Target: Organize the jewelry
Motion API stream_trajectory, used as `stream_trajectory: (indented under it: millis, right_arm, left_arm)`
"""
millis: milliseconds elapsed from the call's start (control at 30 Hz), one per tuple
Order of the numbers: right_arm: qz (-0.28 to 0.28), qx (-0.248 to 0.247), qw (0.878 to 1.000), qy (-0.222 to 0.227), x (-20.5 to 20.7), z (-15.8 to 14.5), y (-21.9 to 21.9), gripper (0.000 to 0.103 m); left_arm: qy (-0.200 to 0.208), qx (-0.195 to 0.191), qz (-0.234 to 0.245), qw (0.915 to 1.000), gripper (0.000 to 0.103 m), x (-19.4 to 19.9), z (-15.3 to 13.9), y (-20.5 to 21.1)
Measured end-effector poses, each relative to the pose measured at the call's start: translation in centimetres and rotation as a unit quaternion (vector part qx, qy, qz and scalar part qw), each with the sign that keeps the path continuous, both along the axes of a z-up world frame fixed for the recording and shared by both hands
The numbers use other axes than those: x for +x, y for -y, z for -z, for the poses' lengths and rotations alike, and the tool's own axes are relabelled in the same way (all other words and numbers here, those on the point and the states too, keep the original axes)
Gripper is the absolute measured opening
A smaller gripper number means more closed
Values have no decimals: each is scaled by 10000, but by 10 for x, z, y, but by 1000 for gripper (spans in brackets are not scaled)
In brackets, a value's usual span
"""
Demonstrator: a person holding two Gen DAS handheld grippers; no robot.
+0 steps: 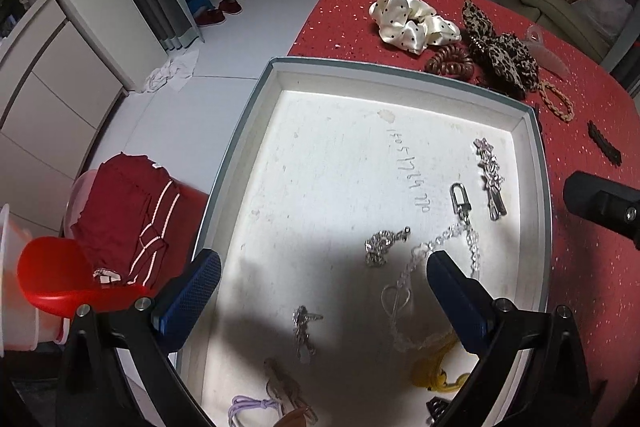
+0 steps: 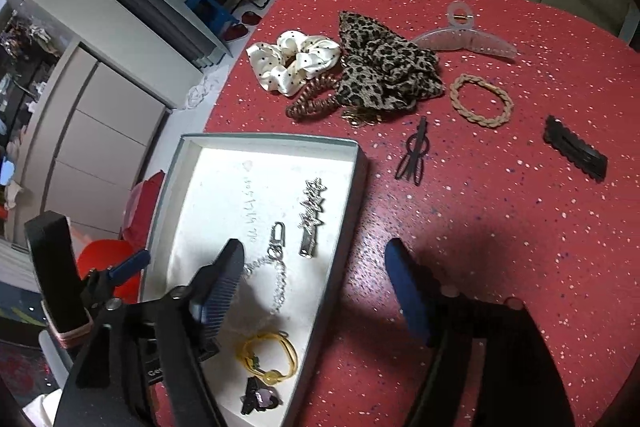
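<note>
Both grippers, left gripper (image 1: 324, 281) and right gripper (image 2: 314, 281), stand wide and empty. Right is nearer the black hairpin (image 2: 414, 155), lying lengthwise ahead on the tabletop (image 2: 500, 227), outside the box (image 2: 360, 163).

- Our left gripper (image 1: 322, 277) is a black frame with two fingers whose inner faces are blue pads (image 1: 192, 291) with a fine mesh texture.
- Silver round screws sit at the finger pivots, on angular black arms.
- Our right gripper (image 2: 316, 283) has the same build: black body, blue ribbed pads (image 2: 406, 291), silver screw heads at the joints.
- Seen from the right, the left unit carries a black block bound with pinkish bands.
</note>
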State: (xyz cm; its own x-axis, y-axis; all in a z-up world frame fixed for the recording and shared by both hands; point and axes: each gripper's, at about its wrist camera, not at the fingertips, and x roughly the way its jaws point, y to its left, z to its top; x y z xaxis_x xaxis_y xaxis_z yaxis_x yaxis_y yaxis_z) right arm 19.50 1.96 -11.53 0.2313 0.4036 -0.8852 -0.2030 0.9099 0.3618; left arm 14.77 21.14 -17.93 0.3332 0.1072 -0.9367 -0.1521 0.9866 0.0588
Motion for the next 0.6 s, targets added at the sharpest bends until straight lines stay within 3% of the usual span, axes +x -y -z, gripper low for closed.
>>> stream_trajectory:
  millis: [600]
  right_arm:
    - [-386, -712, 9962, 311, -34, -11, -22, 88]
  left_arm:
    - [-14, 70, -297, 9995, 103, -40, -19, -13]
